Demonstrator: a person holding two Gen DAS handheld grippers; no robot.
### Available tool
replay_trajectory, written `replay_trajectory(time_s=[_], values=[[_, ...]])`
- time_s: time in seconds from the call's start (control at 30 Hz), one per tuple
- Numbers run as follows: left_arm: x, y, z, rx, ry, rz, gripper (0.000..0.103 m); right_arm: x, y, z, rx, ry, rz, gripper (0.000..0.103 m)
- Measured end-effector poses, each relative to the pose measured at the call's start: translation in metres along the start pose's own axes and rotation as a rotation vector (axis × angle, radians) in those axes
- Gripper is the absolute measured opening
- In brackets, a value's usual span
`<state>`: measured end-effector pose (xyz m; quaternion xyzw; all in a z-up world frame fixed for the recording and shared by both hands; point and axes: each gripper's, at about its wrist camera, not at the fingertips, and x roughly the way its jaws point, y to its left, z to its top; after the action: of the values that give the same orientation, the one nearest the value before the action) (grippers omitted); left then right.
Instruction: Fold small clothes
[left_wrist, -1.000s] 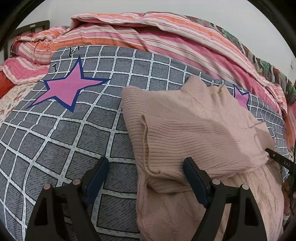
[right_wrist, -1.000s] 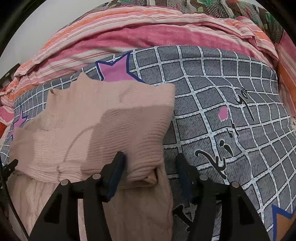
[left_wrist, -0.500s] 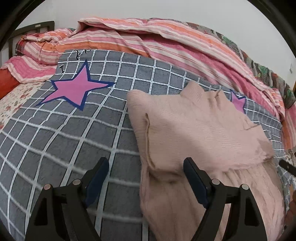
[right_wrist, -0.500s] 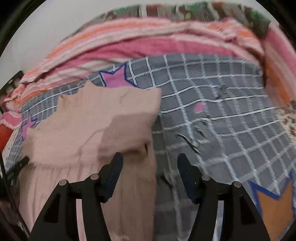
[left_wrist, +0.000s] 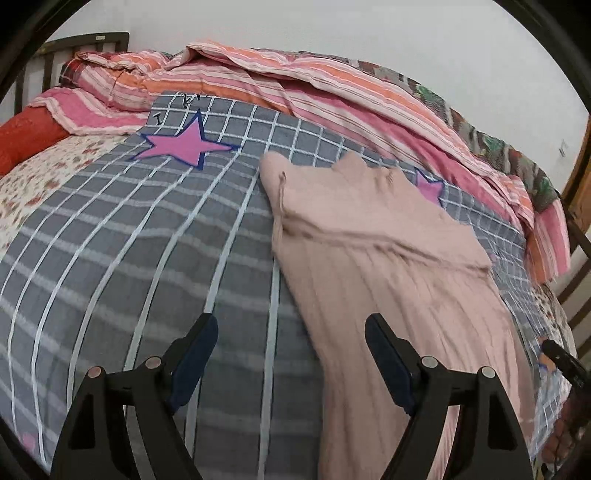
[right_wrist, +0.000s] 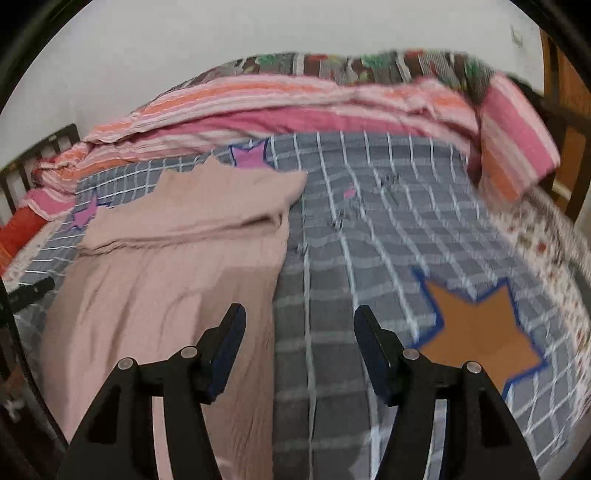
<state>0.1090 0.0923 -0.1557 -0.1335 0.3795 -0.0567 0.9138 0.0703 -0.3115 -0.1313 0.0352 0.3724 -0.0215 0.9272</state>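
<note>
A pale pink knit sweater (left_wrist: 373, 236) lies flat on the grey checked bedspread (left_wrist: 147, 240), its sleeves folded across the chest. It also shows in the right wrist view (right_wrist: 177, 258). My left gripper (left_wrist: 291, 354) is open and empty, held above the bedspread at the sweater's lower left edge. My right gripper (right_wrist: 299, 343) is open and empty, over the sweater's lower right edge. Neither gripper touches the cloth.
A striped pink and orange duvet (left_wrist: 295, 85) is bunched along the far side of the bed. A dark headboard (left_wrist: 59, 55) stands at the far left. An orange star patch (right_wrist: 476, 332) lies right of my right gripper. A wooden frame (right_wrist: 569, 110) is at far right.
Both grippers have pulled back from the folded sleeves toward the sweater's hem, so more of its lower body shows. The sweater has not moved. Both stay open.
</note>
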Motion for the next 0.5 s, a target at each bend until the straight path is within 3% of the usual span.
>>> replay_trajectory(time_s=[0.17, 0.3, 0.37, 0.5], values=[[-0.03, 0.005, -0.049, -0.006, 0.035, -0.067, 0.08, -0.011, -0.004, -0.04, 0.029, 0.068, 0.103, 0.059], [-0.045, 0.006, -0.083, 0.0, 0.057, -0.084, 0.075, -0.021, 0.001, -0.072, 0.022, 0.104, 0.167, 0.051], [-0.047, 0.002, -0.096, 0.011, 0.074, -0.102, 0.074, -0.024, 0.005, -0.088, 0.008, 0.107, 0.171, 0.044], [-0.04, -0.009, -0.11, 0.033, 0.105, -0.094, 0.062, -0.023, 0.009, -0.106, 0.022, 0.137, 0.196, 0.029]])
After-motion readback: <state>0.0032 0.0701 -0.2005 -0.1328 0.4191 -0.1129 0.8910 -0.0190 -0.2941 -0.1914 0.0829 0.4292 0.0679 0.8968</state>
